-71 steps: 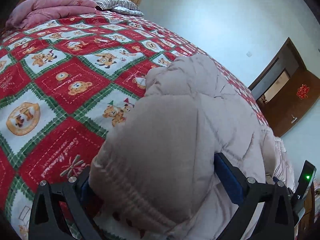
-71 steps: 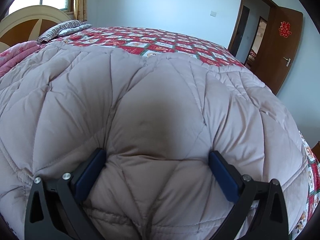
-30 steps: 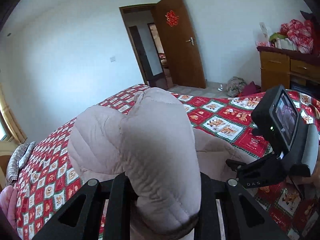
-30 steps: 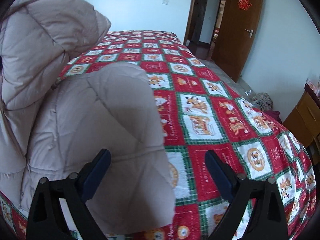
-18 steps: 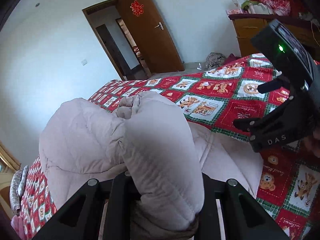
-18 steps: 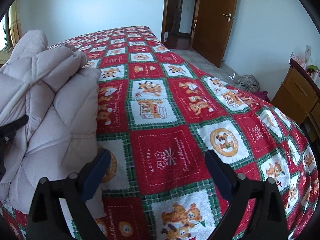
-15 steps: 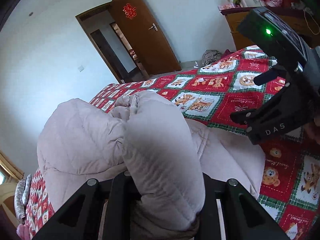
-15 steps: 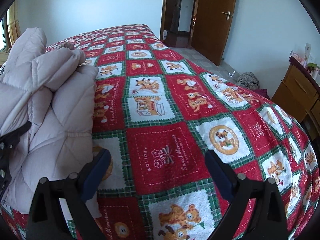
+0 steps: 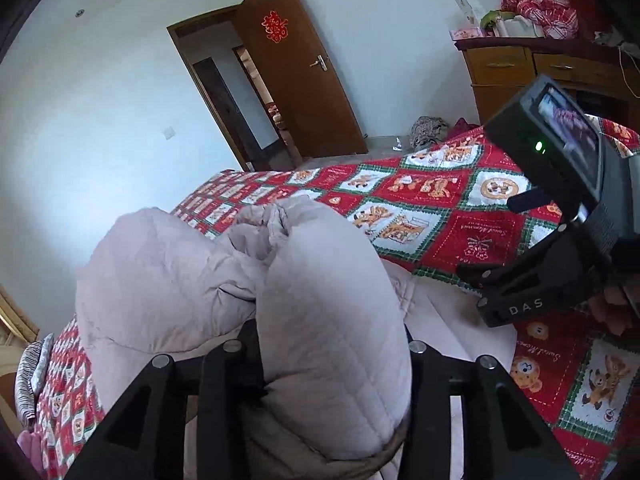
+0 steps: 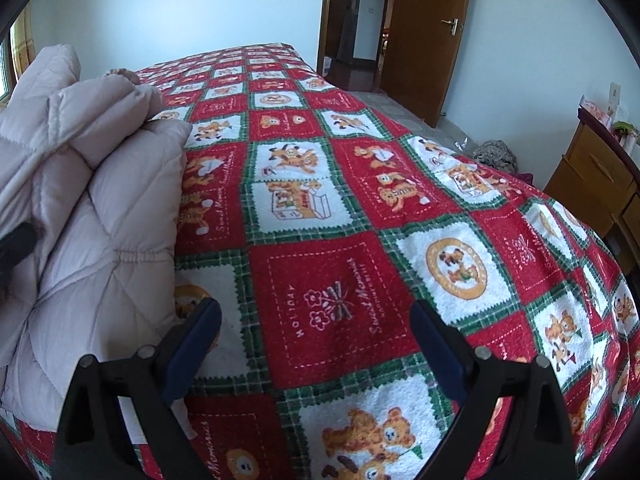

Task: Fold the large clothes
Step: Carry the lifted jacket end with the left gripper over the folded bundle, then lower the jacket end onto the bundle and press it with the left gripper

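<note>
A pale pink quilted down coat lies bunched on the bed with the red bear-pattern blanket. My left gripper is shut on a thick roll of the coat's sleeve or edge and holds it up off the bed. My right gripper is open and empty, low over the bare blanket, with the coat just left of its left finger. The right gripper's body and screen show at the right of the left wrist view.
An open brown door and doorway stand beyond the bed's foot. A wooden dresser with clutter is at the right wall. A clothes pile lies on the floor. A striped pillow lies at the bed's head.
The left gripper keeps its hold on the lifted coat roll and has swung a little. The right gripper, still open, has drifted slightly right, away from the coat.
</note>
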`<state>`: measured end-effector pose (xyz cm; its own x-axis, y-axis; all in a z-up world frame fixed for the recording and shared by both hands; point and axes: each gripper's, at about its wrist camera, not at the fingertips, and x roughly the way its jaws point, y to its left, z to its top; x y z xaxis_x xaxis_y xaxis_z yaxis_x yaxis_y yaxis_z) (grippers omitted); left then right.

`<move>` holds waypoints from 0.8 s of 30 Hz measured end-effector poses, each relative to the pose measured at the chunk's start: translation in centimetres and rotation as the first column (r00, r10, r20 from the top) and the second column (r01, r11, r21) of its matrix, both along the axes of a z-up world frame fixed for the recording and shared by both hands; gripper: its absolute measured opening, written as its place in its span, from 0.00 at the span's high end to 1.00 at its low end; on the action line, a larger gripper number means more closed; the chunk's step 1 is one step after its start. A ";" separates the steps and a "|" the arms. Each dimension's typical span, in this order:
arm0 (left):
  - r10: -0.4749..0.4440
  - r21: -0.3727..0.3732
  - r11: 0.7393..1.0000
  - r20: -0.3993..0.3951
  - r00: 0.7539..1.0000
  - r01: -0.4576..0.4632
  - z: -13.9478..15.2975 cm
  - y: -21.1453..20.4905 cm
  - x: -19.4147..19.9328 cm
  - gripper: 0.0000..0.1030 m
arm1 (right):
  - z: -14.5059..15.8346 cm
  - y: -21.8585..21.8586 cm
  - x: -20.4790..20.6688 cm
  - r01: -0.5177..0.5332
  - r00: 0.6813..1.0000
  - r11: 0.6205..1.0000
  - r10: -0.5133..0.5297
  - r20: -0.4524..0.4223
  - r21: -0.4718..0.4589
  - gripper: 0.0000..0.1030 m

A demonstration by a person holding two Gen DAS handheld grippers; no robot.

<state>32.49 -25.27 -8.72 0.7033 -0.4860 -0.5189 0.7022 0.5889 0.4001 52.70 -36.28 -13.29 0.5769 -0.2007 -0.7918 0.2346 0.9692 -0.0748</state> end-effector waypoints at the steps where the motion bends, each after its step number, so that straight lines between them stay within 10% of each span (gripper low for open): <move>1: 0.009 -0.017 1.000 0.021 1.000 -0.008 1.0 0.4 -0.7 0.48 | -0.1 -0.1 0.0 0.002 1.000 1.000 -0.002 0.000 0.000 0.06; 5: 0.058 -0.240 0.970 0.090 0.994 -0.035 6.7 4.7 -3.0 0.03 | -0.2 -0.2 0.2 0.003 1.000 1.000 -0.003 0.006 0.003 0.06; 11: 0.382 -0.327 0.881 0.067 0.922 -0.342 8.5 12.6 2.8 0.03 | 1.1 0.2 -0.2 -0.002 0.998 1.000 0.001 0.061 0.010 0.06; 16: 0.542 -0.308 0.751 -0.218 0.812 -0.584 2.8 19.0 12.1 0.03 | 4.1 1.4 0.0 -0.033 0.991 0.999 0.029 0.129 0.031 0.06; 24: 0.485 -0.248 0.818 -0.186 0.854 -0.519 0.8 14.0 12.9 0.03 | 7.4 3.0 1.5 -0.059 0.978 0.998 0.052 0.200 0.030 0.06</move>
